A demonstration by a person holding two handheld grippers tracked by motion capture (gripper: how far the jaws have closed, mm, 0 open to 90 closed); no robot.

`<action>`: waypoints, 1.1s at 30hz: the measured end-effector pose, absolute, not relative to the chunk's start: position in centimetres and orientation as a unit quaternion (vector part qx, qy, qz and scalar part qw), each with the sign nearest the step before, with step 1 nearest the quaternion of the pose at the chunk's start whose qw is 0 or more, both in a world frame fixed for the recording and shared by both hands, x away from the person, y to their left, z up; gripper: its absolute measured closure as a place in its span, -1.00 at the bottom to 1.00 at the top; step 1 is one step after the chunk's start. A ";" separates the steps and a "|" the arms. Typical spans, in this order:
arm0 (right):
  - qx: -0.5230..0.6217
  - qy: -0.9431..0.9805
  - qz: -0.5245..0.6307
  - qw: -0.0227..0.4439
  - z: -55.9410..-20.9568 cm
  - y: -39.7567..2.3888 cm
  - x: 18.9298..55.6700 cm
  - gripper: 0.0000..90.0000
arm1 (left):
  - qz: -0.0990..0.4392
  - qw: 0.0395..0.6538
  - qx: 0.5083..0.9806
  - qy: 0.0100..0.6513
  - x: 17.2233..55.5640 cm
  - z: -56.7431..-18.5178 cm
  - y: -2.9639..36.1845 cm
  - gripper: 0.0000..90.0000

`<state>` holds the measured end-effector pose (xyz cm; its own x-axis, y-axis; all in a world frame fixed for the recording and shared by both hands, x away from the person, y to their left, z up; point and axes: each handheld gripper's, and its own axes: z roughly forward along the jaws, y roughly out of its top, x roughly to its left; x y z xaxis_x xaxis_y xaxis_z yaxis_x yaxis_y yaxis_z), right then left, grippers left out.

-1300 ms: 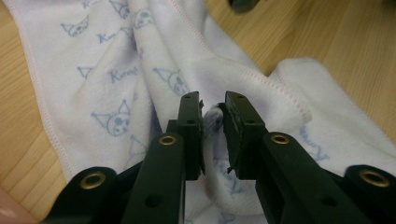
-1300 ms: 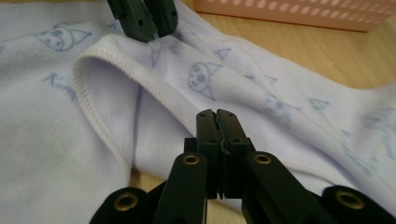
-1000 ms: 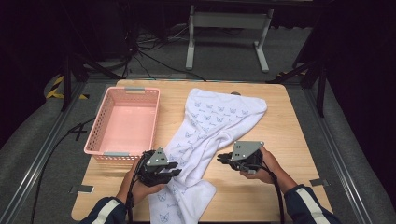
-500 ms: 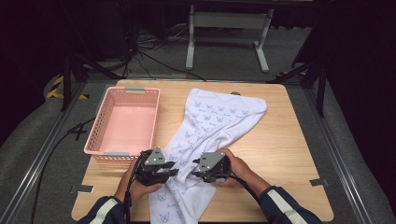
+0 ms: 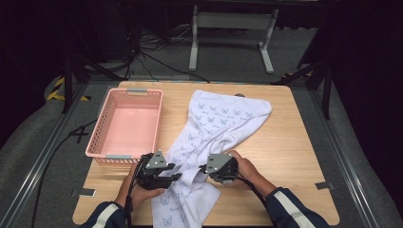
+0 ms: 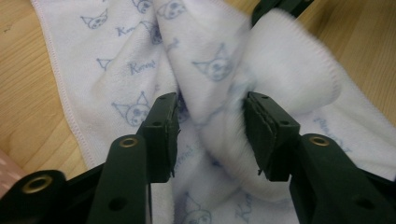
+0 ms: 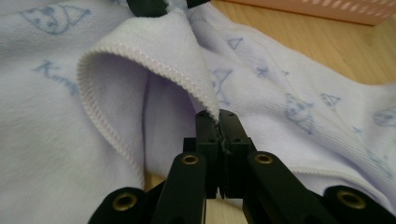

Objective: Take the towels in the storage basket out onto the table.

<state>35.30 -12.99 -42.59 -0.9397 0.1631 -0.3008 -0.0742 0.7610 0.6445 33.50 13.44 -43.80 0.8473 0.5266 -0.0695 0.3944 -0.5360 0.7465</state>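
A white towel [image 5: 223,118] printed with blue cat faces lies slantwise on the wooden table [image 5: 294,156], from back right to the front edge. My right gripper [image 5: 204,169] is over the towel's near part and points left. In the right gripper view it [image 7: 218,116] is shut on a stitched edge of the towel [image 7: 140,60], lifting a fold. My left gripper [image 5: 177,175] faces it from the left. Its jaws stand open around a raised bulge of towel [image 6: 219,70], and the left gripper [image 6: 211,105] is not pinching the cloth.
A pink plastic basket [image 5: 100,124] with nothing in it stands at the table's left, just behind my left hand. Bare wood lies right of the towel. A metal stand [image 5: 228,21] and cables are on the floor beyond the table.
My right gripper has moved left from the bare wood onto the towel and shut on its edge, raising a fold toward the left gripper. The left gripper has stayed put.
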 end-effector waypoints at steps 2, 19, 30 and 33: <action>0.030 0.919 0.353 0.173 -41.7 -14.4 34.8 0.98 | 0.078 0.407 0.872 0.261 33.7 -43.8 13.1 0.14; 0.108 0.939 0.281 0.169 -40.9 -28.0 28.3 0.98 | 0.079 0.414 0.875 0.237 36.1 -43.2 9.0 -0.20; 0.196 0.945 0.249 0.085 -42.1 -34.5 25.5 0.78 | 0.077 0.311 0.919 0.230 38.2 -45.7 5.8 0.10; 0.238 0.927 0.269 0.107 -41.7 -34.6 27.3 0.54 | 0.071 0.308 0.924 0.214 37.6 -45.7 6.2 0.09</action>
<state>27.35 -34.62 -41.70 -0.8638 0.4989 -0.0698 0.3839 0.7417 0.5500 37.62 6.15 -45.66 0.8983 0.4393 -0.0003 0.3518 -0.7189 0.5996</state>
